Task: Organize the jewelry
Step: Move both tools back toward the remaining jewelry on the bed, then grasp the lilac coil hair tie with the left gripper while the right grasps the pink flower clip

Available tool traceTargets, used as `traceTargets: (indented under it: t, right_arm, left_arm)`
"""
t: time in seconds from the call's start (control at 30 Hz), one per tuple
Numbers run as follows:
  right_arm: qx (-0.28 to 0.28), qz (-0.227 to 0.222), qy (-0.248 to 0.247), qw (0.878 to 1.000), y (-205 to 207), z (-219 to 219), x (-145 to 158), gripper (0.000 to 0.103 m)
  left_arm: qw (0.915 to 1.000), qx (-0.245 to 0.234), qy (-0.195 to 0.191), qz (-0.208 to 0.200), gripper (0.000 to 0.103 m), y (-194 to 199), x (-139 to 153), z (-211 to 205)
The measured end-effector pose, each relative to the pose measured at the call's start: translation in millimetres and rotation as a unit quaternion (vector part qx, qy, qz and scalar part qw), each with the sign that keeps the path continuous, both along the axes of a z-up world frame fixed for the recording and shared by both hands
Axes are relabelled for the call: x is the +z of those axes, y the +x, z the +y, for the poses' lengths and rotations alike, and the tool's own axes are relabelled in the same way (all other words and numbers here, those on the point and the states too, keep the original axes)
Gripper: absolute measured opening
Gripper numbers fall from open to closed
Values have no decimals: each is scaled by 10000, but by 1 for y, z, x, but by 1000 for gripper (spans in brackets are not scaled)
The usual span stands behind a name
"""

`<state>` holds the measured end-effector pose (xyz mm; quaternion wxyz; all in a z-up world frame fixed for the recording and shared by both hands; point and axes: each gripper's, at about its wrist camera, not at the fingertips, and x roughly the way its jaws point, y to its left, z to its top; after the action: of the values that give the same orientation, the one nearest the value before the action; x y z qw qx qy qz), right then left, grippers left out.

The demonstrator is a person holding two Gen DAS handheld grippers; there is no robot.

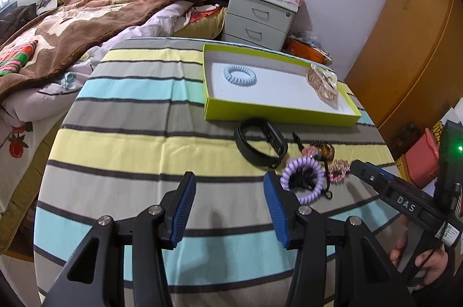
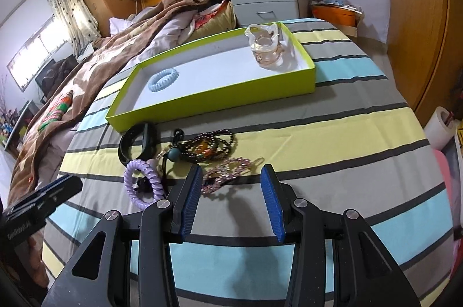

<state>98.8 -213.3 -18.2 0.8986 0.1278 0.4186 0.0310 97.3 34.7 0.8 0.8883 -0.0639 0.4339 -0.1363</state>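
Note:
A lime-green box [image 1: 277,111] [image 2: 202,101] with a white floor stands on the striped cloth. In it lie a pale blue spiral hair tie [image 1: 227,73] [image 2: 153,84] and a clear claw clip [image 1: 322,82] [image 2: 264,46]. In front of the box lie a black wristband [image 1: 275,140] [image 2: 146,136], dark beads [image 1: 322,150] [image 2: 208,144], a purple spiral hair tie [image 1: 286,179] [image 2: 128,185] and a pink sparkly clip [image 1: 340,170] [image 2: 231,166]. My left gripper [image 1: 230,179] hangs open over bare cloth, left of the purple tie. My right gripper [image 2: 231,173] is open, with the pink clip seen between its fingertips and no pad touching it.
The striped cloth [image 2: 332,133] covers a rounded table whose edges fall away left and right. A bed with a brown blanket [image 1: 72,26] lies to the left. A grey nightstand [image 1: 260,17] and wooden wardrobes [image 2: 419,32] stand behind. A white roll [image 2: 439,130] sits at the right.

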Motion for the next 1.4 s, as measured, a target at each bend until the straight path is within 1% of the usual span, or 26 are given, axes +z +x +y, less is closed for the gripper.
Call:
traceTargets:
  t: [0.23,0.37,0.5,0.57,0.6,0.67,0.73,0.8,0.97,1.0,1.1,1.4]
  right_arm:
    - [-165,207,50,9996,3,7,-10,43]
    - [-224,150,47,9996,5,6,-11,43]
    - [-162,154,-142,9996,6,13,-11,43]
    - [-129,148,-255,9995,7,18,-11,36]
    - [-90,152,-314,9994,6,20,-12,31]
    - [-81,129,-374,9992,7,21,-12,27]
    - [-49,126,-306,9994,7,20,-12,18]
    - [-23,108,-337,9994,6,20,-11,15]
    - [33,62,-341,9994,5,19,-11,13]
    - [43,42,-330,9994,4,18,-10,10]
    - [38,-30,-364,9993,2,16,-7,7]
    - [31,-85,-285,9996,-2,2,-4,6]
  left_arm:
    - [10000,28,-83,39,51,-9,-4,9]
    - [9999,43,-96,74,51,-12,-8,14]
    - [9998,87,-99,148,51,-12,-12,17]
    - [9997,102,-125,156,51,-12,-13,18]
    - [9997,110,-135,150,51,-12,-13,19]
    - [9997,115,-122,150,51,-12,-13,18]
    - [9997,114,-108,167,51,-12,-13,17]
    - [9997,97,-117,171,51,-12,-13,17]
    - [9998,73,-86,189,51,-12,-13,14]
    - [9998,63,-79,189,51,-12,-13,13]
    - [9998,46,-55,209,51,-11,-14,11]
    - [9994,-82,-95,329,51,-6,-16,-3]
